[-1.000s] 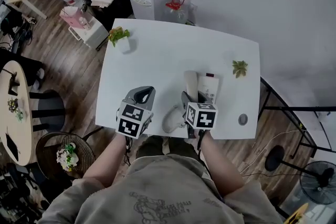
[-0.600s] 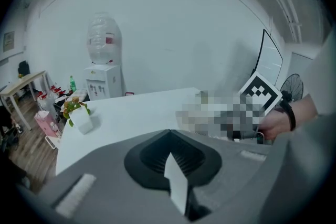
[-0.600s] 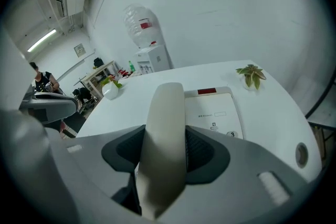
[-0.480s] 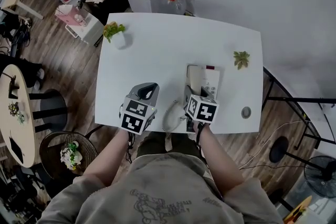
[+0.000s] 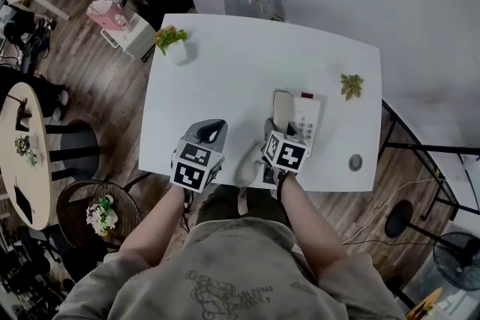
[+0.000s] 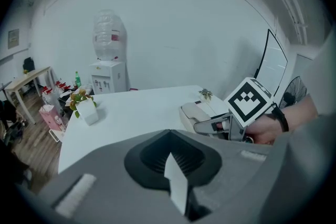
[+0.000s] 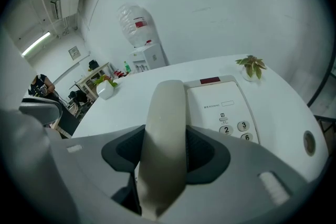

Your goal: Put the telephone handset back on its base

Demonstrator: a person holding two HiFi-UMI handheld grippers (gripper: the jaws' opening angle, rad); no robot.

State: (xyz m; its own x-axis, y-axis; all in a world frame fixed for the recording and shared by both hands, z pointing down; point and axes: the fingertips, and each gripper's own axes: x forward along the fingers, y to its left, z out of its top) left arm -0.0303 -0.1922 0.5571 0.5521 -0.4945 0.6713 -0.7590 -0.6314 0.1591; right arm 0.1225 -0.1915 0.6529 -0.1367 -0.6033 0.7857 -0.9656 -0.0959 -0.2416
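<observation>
While clamping handset [image 7: 165, 128] in right hand-held gripper [image 5: 274, 134] | line up over cradle of base [image 7: 223, 99], lower level, seat both ends before letting go | left hand-held gripper [image 5: 210, 133] clenched, empty

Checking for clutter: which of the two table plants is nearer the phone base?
The small plant at right, beside the base; the white-potted plant stands far left.

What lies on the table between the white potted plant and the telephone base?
Nothing: in the head view, bare tabletop runs from the potted plant to the telephone base.
</observation>
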